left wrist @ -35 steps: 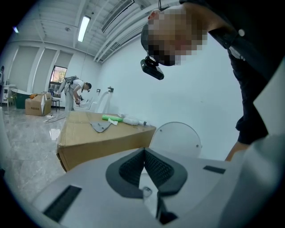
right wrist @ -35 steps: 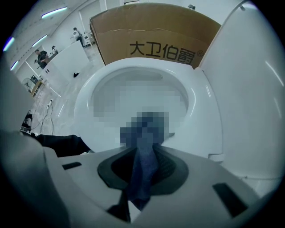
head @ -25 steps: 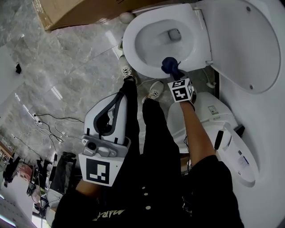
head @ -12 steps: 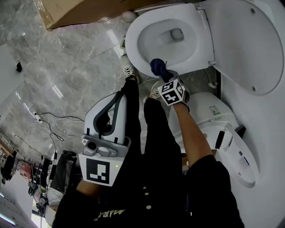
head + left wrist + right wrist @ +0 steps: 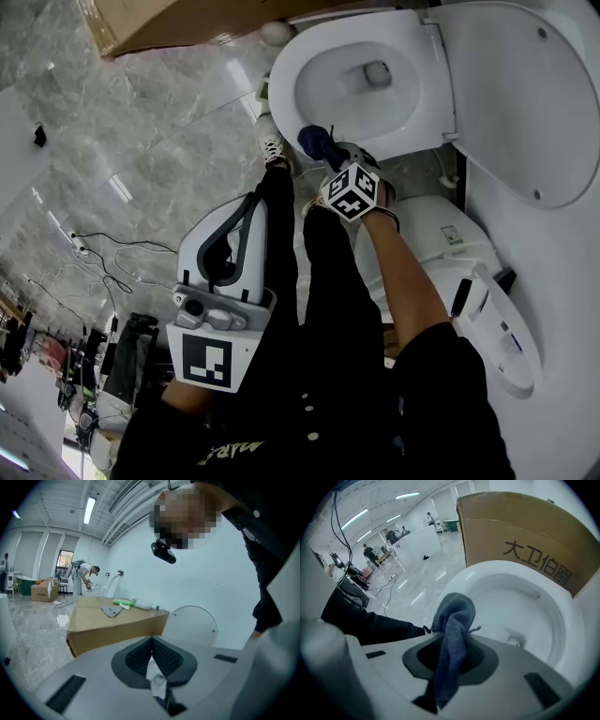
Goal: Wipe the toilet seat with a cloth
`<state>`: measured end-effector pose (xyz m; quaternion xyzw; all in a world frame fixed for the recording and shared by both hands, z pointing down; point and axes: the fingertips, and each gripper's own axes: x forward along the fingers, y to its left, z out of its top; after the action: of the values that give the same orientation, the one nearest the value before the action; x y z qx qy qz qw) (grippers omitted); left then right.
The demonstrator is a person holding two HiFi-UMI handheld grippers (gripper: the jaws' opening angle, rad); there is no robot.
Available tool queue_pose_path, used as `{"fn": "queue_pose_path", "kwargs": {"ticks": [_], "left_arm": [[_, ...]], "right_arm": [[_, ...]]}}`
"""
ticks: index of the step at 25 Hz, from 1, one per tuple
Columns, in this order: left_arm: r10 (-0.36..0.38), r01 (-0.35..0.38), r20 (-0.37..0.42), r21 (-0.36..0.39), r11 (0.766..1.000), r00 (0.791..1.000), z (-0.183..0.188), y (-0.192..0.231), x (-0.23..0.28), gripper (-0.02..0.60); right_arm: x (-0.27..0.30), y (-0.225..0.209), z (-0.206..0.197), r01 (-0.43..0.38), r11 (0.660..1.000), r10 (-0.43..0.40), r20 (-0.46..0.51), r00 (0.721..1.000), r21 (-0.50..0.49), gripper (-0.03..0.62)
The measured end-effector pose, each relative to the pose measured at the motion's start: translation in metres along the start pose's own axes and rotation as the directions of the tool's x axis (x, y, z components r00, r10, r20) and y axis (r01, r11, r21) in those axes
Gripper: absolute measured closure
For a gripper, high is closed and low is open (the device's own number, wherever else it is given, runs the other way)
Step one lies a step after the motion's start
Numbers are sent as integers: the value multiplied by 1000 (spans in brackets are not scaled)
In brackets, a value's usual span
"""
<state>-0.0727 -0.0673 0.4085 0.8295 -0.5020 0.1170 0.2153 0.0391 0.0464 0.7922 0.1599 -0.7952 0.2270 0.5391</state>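
The white toilet seat (image 5: 287,98) rings the bowl at the top of the head view, with its lid (image 5: 520,84) swung open to the right. My right gripper (image 5: 325,153) is shut on a dark blue cloth (image 5: 315,142), which rests against the seat's near left rim. In the right gripper view the cloth (image 5: 452,620) bunches up between the jaws, over the seat (image 5: 468,576). My left gripper (image 5: 251,206) hangs beside the person's dark trouser leg, away from the toilet. Its jaws meet with nothing between them, left gripper (image 5: 151,640).
A cardboard box (image 5: 178,23) stands just behind the toilet, box (image 5: 525,531). A second white toilet unit (image 5: 450,248) sits close on the right. The person's shoes (image 5: 270,145) stand at the bowl's base. Cables (image 5: 103,253) trail over the marble floor at the left.
My right gripper has slid left along the seat's near rim, carrying the cloth with it. The left gripper has stayed where it was.
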Motion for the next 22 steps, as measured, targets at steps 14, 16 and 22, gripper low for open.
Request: {"fn": "queue_pose_path", "kwargs": {"ticks": [14, 16, 22], "left_arm": [[11, -11, -20, -22, 1000, 1000, -7, 19, 7, 572], [16, -16, -20, -23, 1000, 1000, -7, 23, 7, 572], [22, -22, -23, -27, 999, 999, -8, 30, 6, 572]], "right_arm": [[23, 8, 46, -95, 961, 97, -6, 995, -258, 514], [25, 7, 52, -105, 956, 106, -8, 994, -273, 514], [28, 3, 67, -102, 946, 106, -4, 994, -306, 513]]}}
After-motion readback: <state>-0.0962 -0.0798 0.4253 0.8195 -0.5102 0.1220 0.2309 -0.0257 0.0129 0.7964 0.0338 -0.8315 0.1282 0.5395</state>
